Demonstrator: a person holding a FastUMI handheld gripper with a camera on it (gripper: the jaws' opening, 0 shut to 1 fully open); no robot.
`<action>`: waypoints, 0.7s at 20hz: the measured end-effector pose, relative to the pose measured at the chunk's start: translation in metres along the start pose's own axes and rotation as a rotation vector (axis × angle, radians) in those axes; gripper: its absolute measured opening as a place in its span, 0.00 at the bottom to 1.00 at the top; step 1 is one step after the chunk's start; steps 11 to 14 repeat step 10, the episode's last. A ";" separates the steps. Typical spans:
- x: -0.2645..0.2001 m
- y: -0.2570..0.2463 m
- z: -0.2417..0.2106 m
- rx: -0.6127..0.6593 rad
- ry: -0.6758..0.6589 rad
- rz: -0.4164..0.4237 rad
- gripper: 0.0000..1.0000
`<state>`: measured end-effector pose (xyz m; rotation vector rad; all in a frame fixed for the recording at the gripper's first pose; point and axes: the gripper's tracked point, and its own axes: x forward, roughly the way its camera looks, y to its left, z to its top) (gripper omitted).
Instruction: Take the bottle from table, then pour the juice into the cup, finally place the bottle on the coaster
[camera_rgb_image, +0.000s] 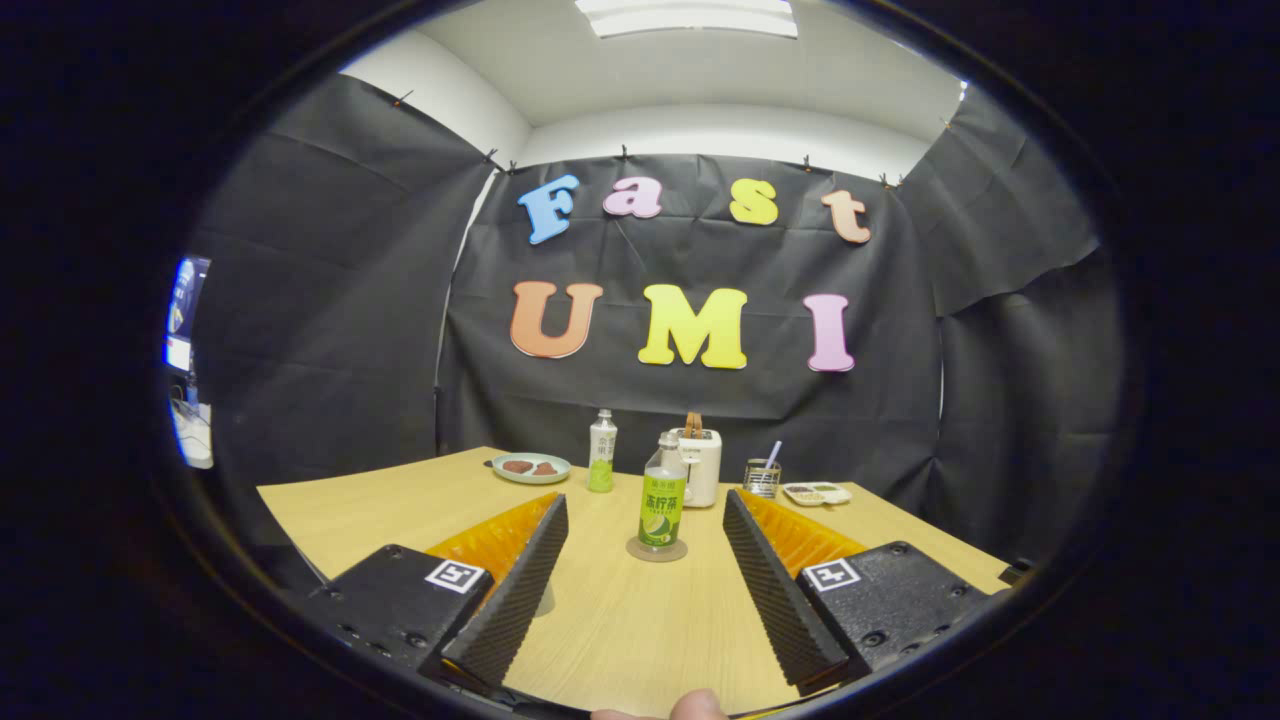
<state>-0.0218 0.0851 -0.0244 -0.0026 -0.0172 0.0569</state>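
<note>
Claw (645, 510) wide open, touching nothing.

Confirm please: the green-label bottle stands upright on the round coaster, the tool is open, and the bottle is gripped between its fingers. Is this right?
One part is wrong. In the gripper view the green-label bottle stands upright on the round coaster, and the tool is open, but the bottle is not gripped: it stands free just ahead of the fingers, and neither touches it.

Square black-and-white coded markers (455, 575) sit on both finger blocks of the gripper (645, 505), fingers wide apart; the bottle (662, 500) ahead bears a green printed label
</note>
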 end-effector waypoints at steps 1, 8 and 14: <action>0.000 0.000 0.001 0.004 0.001 -0.001 1.00; -0.002 0.000 0.012 0.053 -0.017 0.000 1.00; -0.001 0.001 0.012 0.052 -0.013 0.002 1.00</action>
